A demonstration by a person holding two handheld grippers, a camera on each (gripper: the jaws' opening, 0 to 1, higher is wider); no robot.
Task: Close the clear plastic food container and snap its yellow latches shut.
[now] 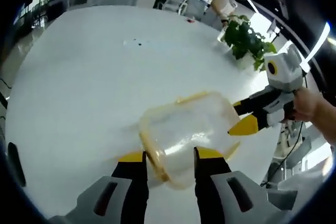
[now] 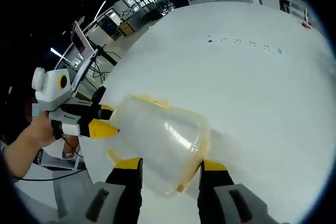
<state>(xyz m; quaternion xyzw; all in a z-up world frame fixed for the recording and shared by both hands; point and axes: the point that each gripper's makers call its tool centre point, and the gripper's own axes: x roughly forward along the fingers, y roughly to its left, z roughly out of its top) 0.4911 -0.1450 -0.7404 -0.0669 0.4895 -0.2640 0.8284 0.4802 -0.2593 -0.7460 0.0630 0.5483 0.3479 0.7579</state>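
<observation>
Left tool (image 1: 169,162), at lower centre of the left gripper view, pinches one end of the clear food container (image 1: 186,129). Right tool (image 2: 168,174) clamps the opposite end, so it hangs steady above the white worktop (image 1: 94,77), seemingly for latching the yellow latches (image 1: 157,163).

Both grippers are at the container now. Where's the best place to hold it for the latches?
Probably across the clear container's short end walls, one gripper from each end as now: left gripper and right gripper straddle opposite ends, leaving the yellow-trimmed rim accessible.
</observation>
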